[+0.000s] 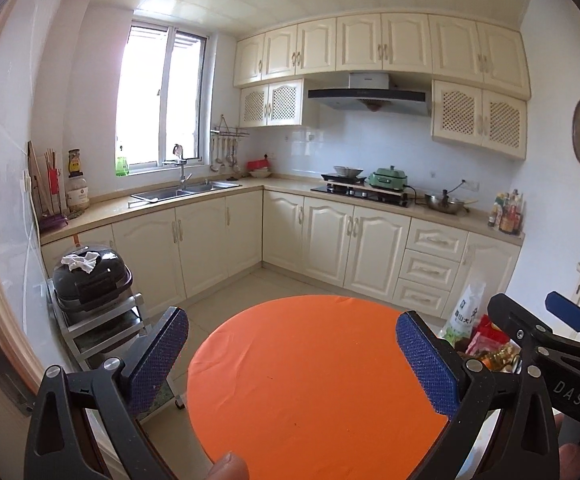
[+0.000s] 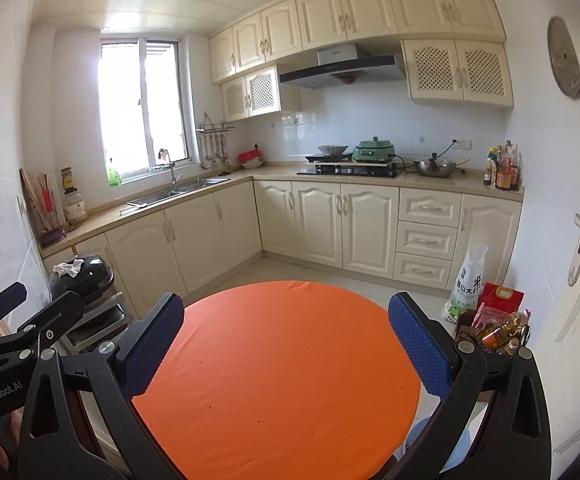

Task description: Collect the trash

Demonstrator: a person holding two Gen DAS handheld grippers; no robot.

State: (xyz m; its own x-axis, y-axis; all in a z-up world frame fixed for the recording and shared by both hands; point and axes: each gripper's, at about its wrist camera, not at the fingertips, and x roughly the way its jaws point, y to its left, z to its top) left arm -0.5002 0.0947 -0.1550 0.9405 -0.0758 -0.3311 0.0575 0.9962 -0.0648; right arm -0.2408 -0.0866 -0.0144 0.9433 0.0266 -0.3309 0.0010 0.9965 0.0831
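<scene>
Trash is seen only as a few tiny dark specks scattered on the orange round table, which fills the lower middle of both views. What the specks are cannot be told.

The left gripper is held over the near edge of the table with its blue-padded fingers spread wide apart and nothing between them. A thumb is seen at the bottom edge of the left wrist view. The right gripper is held just beside it, fingers likewise spread wide and empty.

At the lower right, beyond the table, a white rice bag, a red bag and an oil bottle are grouped on the floor by the wall. At the left, a black appliance is set on a metal rack, and a crumpled white piece is laid on its lid; whether it is paper or cloth cannot be told.

Farther back, cream cabinets are run under an L-shaped counter. A steel sink is placed below the window at the upper left. A green cooker and a steel wok are seen by the hob, under a range hood.
</scene>
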